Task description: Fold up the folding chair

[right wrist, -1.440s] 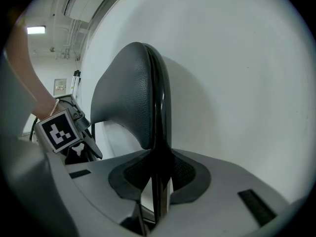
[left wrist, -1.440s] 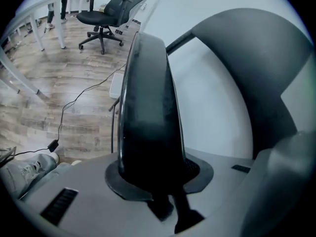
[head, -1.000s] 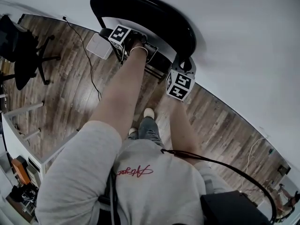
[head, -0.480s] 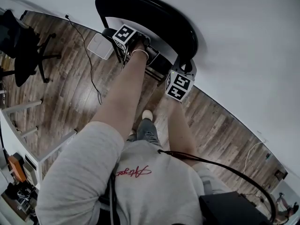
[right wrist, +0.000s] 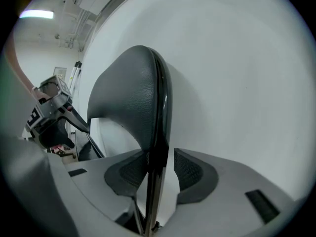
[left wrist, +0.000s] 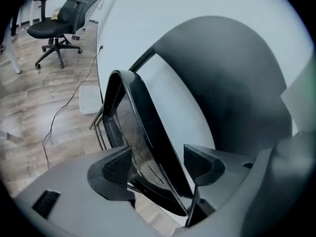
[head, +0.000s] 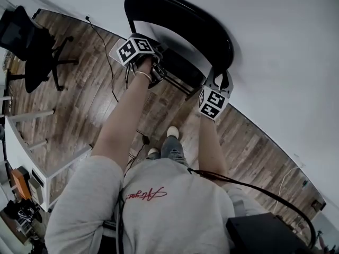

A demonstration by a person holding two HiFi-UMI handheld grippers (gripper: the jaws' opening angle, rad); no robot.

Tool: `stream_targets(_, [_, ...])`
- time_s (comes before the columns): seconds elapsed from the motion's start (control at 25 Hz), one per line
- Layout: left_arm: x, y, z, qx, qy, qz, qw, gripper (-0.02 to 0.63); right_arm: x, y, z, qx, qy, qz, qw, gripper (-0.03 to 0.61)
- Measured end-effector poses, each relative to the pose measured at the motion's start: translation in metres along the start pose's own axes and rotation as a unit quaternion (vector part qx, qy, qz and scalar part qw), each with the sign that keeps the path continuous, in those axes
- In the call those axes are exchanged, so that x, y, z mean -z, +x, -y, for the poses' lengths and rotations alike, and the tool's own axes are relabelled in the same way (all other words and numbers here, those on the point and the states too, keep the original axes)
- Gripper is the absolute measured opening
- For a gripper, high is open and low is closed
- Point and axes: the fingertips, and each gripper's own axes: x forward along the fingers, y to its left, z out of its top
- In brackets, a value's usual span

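My left gripper (head: 158, 72) is at the black metal folding chair (head: 180, 30). Its jaws are opening, and the chair's glossy seat (left wrist: 140, 132), tipped up steeply, passes between the pads with neither one clamping it. My right gripper (head: 219, 81) is at the side frame with its jaws opening too. The black frame tube (right wrist: 154, 184) lies against one pad and clear of the other. The chair stands on the brown wooden plank floor (head: 85, 105), with its padded backrest (right wrist: 131, 93) by the white wall (head: 275, 46).
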Motion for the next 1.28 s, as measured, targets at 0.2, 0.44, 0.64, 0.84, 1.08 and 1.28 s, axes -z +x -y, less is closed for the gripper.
stream_targets(0.2, [0.014, -0.045, 0.011, 0.069, 0.117, 0.063, 0.9888, 0.341, -0.001, -0.021, 0.001, 0.008, -0.048, 0.004, 0.999, 0.141])
stream_targets(0.44, [0.061, -0.115, 0.05, 0.203, 0.256, 0.115, 0.938, 0.327, -0.027, -0.087, -0.005, 0.009, -0.025, 0.051, 0.998, 0.14])
stream_targets(0.64, [0.085, -0.194, 0.058, 0.258, 0.304, 0.204, 0.894, 0.069, -0.071, -0.159, -0.054, -0.042, -0.045, 0.105, 0.993, 0.071])
stream_targets(0.84, [0.125, -0.274, 0.059, 0.29, 0.407, 0.279, 0.82, 0.047, -0.113, -0.24, -0.11, -0.103, -0.054, 0.166, 0.979, 0.043])
stream_targets(1.08, [0.161, -0.354, 0.037, 0.304, 0.455, 0.32, 0.7731, 0.017, -0.128, -0.317, -0.16, -0.135, -0.048, 0.191, 0.971, 0.036])
stream_targets(1.28, [0.19, -0.393, 0.025, 0.317, 0.48, 0.331, 0.748, 0.017, -0.123, -0.371, -0.19, -0.161, -0.053, 0.193, 0.966, 0.017])
